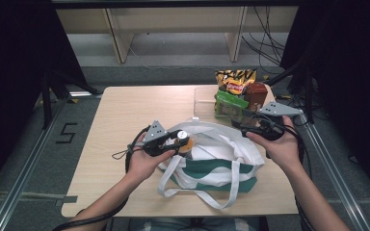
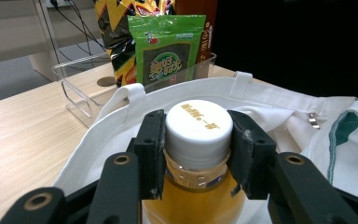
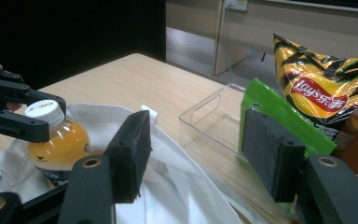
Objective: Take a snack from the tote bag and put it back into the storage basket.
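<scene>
Left gripper view: the bottle (image 2: 199, 140) is pinched at its cap by the left tool (image 2: 199, 156), its lower part cut off. Beside the bottle, the right tool (image 3: 193, 151) is held spread above the bag (image 3: 168, 186).

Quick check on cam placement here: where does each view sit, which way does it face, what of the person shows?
High view: above the person's side, looking forward and down on the table; both forearms and hands show.
Left gripper view: rides the left tool, looking along its jaws at the bottle over the tote bag.
Right gripper view: rides the right tool, facing the clear bin; left tool at far left.
Shared: bottle, bag, bin, chip bag.
</scene>
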